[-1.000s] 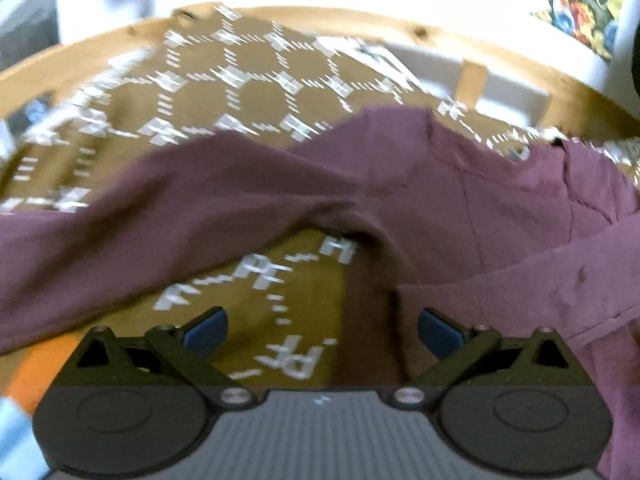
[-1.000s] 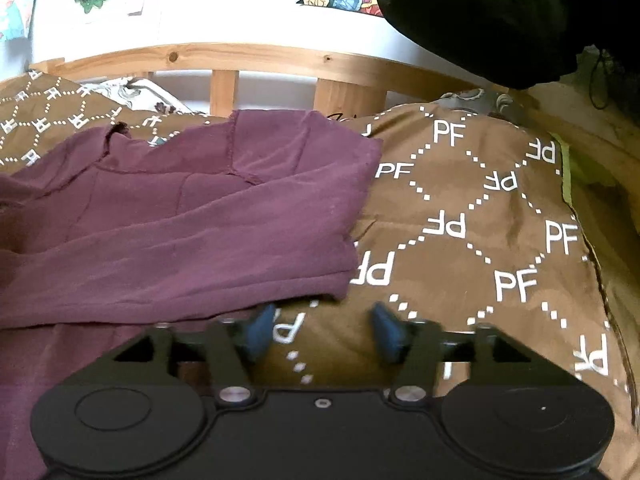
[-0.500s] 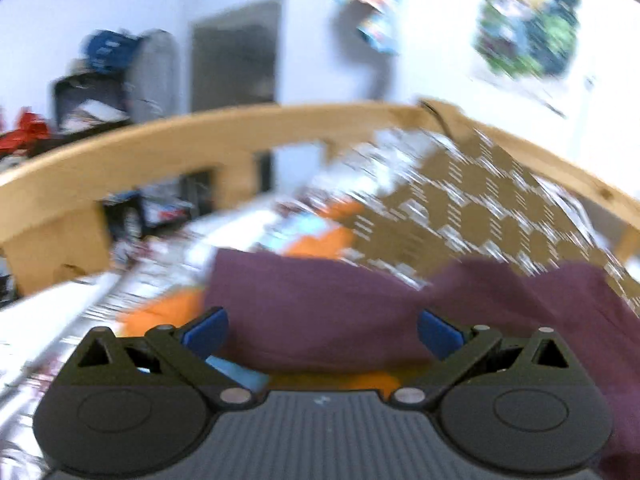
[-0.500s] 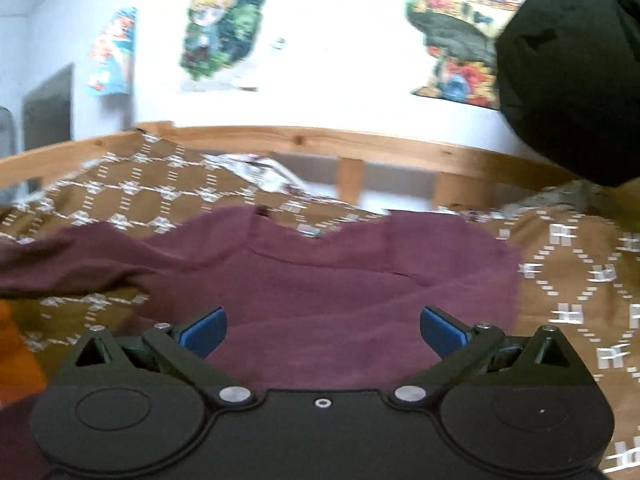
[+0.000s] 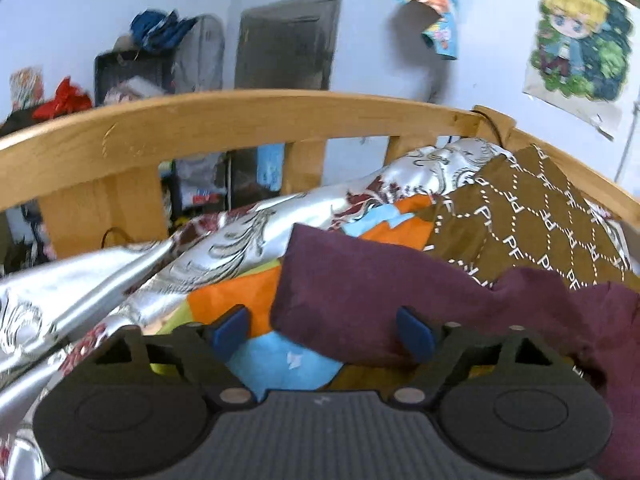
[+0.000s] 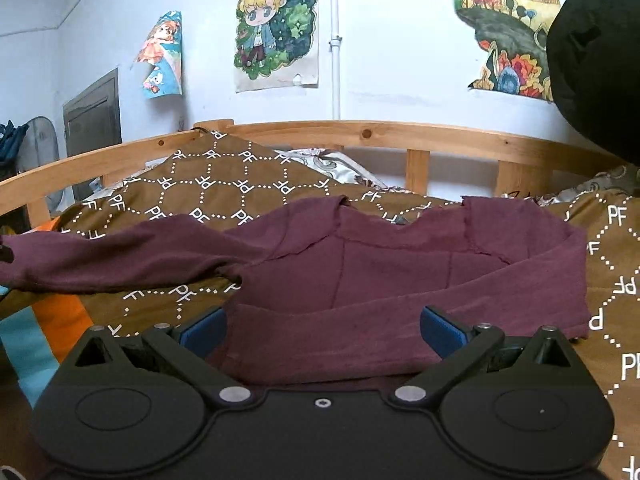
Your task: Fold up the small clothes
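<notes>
A maroon long-sleeved shirt (image 6: 400,280) lies spread on a brown quilt (image 6: 224,188) printed with "PF", its right sleeve folded across the body. Its left sleeve (image 6: 112,260) stretches out to the left. In the left wrist view the cuff end of that sleeve (image 5: 352,296) lies between the blue pads of my left gripper (image 5: 324,330), whose jaws are closing without pressing the cloth. My right gripper (image 6: 322,330) stands wide open low over the shirt's lower body, holding nothing.
A wooden bed rail (image 5: 240,120) curves around the bed. A silvery patterned sheet (image 5: 200,248) and an orange-and-blue blanket (image 5: 240,300) lie at the left. Posters (image 6: 276,28) hang on the wall; a dark bag (image 6: 592,60) hangs at upper right.
The left gripper swung left from the shirt's body to the sleeve's cuff end and its jaws narrowed. The right gripper opened wide, drew back and now looks across the whole shirt.
</notes>
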The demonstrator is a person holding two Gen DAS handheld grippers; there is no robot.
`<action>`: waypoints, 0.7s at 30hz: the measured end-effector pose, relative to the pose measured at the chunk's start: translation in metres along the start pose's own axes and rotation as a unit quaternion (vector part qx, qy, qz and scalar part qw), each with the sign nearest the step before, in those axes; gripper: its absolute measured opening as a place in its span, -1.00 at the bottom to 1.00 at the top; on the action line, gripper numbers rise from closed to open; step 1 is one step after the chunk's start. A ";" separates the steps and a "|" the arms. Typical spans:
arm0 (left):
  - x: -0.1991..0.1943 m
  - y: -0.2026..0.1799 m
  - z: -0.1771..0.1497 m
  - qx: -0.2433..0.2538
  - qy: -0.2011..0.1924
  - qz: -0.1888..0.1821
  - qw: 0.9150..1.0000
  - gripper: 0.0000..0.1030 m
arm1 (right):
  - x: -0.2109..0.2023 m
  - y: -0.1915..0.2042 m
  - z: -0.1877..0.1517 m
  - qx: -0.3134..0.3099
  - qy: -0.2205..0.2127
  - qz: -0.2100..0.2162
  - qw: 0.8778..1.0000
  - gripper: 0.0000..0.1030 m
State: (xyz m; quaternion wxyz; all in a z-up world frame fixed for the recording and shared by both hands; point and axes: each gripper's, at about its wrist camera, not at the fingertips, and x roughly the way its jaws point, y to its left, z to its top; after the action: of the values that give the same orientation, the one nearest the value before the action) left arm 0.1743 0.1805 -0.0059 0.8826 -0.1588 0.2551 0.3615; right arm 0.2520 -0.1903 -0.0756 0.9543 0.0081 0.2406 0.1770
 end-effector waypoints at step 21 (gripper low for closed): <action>-0.041 -0.016 0.025 0.000 -0.098 -0.082 0.992 -0.83 | -0.002 -0.003 -0.003 0.039 0.016 -0.012 0.999 0.99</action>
State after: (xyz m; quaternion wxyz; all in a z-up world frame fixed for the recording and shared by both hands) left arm 0.1686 0.1583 0.0393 0.9300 -0.1428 0.1540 0.3017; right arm 0.2495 -0.1943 -0.0776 0.9513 0.0397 0.2630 0.1557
